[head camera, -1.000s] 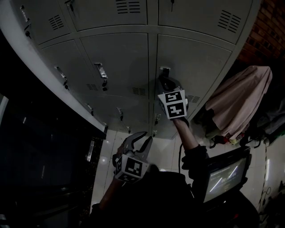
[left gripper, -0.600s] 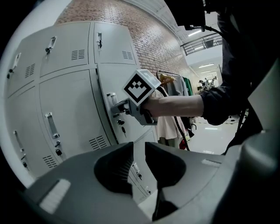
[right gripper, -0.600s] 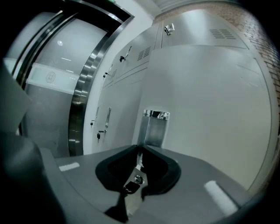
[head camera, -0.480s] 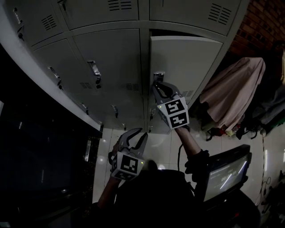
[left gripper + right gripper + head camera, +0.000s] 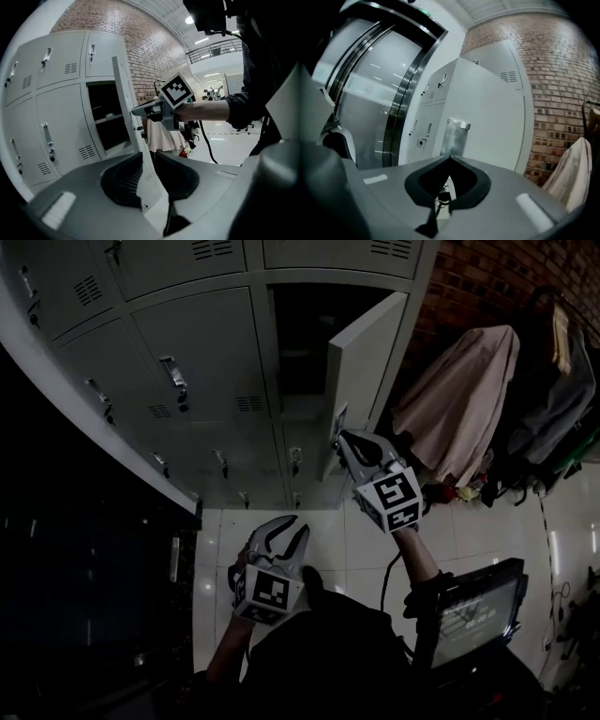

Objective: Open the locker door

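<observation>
Right gripper (image 5: 345, 442): arm extended forward and up, marker cube facing the head, jaws closed tip to tip on the door handle (image 5: 337, 422). Left gripper (image 5: 284, 538): held low near the body, jaws apart, nothing between them.

Coats (image 5: 459, 399) hang right of the locker door (image 5: 361, 362).

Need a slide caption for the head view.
Right gripper grips the handle of the open locker door; left gripper hangs open below.
</observation>
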Tool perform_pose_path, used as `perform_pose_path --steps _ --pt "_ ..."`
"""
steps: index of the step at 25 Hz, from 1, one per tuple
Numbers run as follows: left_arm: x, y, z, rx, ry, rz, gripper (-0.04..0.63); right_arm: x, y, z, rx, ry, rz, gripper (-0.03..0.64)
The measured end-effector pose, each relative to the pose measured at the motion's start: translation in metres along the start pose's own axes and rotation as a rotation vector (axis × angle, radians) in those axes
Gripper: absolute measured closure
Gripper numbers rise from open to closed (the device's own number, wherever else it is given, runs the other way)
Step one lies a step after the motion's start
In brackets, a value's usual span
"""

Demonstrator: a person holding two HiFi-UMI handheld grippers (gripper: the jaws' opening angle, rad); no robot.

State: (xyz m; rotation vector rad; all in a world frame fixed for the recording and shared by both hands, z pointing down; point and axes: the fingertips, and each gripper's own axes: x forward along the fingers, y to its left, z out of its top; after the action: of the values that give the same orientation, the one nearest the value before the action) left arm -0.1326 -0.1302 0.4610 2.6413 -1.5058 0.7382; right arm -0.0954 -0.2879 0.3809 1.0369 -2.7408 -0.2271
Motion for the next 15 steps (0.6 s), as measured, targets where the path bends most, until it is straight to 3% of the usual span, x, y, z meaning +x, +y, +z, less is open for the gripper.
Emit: perform_pose_path --steps 5,15 --pt "-0.037 -0.06 -0.001 0.006 -0.019 -0.046 0.502 -0.084 0.017 -0.008 -0.019 0.054 -0.087 0.614" --pt "-0.081 -0.141 0.002 0.036 -0.006 -0.094 0.502 -0.202 0.115 -0.03 -0.031 0.143 -0.076 0.614"
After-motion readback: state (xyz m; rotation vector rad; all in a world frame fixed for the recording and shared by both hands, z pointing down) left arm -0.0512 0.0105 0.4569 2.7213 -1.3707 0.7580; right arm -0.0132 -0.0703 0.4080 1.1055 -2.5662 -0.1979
